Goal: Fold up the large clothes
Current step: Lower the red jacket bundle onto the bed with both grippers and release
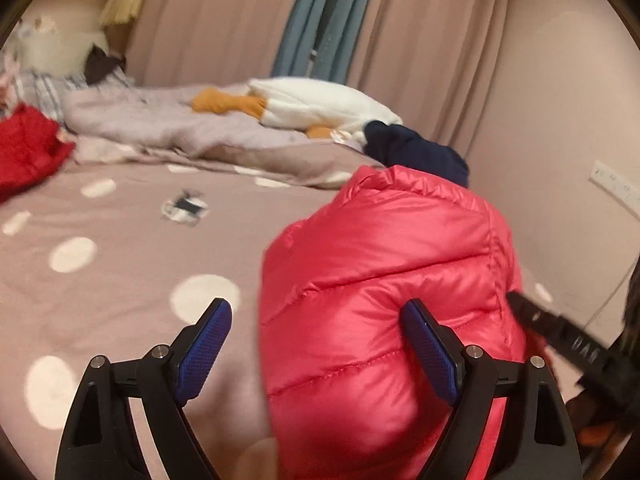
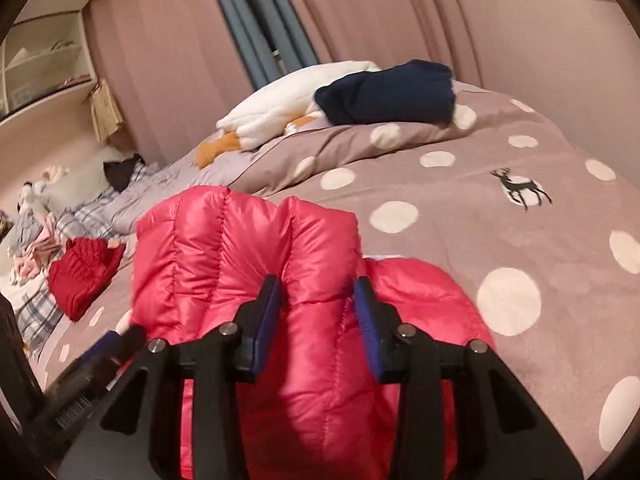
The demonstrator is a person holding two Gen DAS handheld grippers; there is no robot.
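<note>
Pinching a raised fold of the pink puffer jacket (image 2: 248, 248), the right gripper (image 2: 318, 300) has its 2 blue pads pressed into the quilting. The left gripper (image 1: 316, 332) hangs spread wide, its right pad against the jacket's side, gripping nothing. The jacket lies bunched on the dotted brown bedspread (image 2: 500, 168). Farther back sit a folded navy garment (image 2: 388, 94), a white plush goose (image 1: 320, 104) and a red garment (image 1: 24, 148).
</note>
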